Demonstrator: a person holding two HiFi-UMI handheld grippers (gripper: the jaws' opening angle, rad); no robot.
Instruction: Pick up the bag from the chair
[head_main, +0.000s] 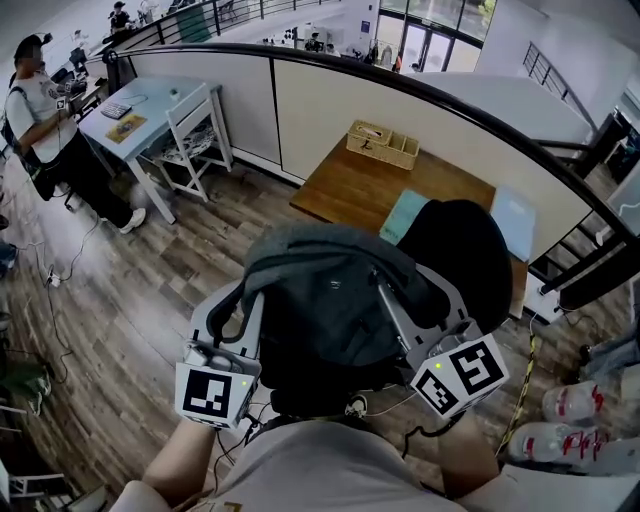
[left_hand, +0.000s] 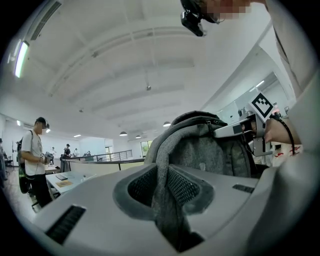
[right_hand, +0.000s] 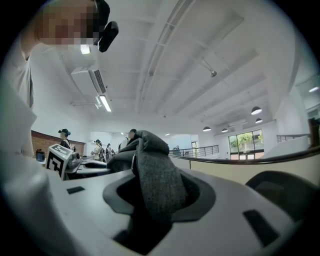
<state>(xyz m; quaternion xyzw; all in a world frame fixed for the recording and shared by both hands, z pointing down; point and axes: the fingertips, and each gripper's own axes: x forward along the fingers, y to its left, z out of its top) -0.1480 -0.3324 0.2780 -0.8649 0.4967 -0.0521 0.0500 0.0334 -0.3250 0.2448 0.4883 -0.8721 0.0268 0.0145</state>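
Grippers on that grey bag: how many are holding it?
2. The left gripper clamps a strap on the left of the bag; the right gripper clamps one on its right.

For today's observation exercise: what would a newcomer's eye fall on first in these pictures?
The grey bag fills the head view's centre, clamped by the left hand-held gripper and right hand-held gripper. Behind it stands the black chair, by a wooden table.
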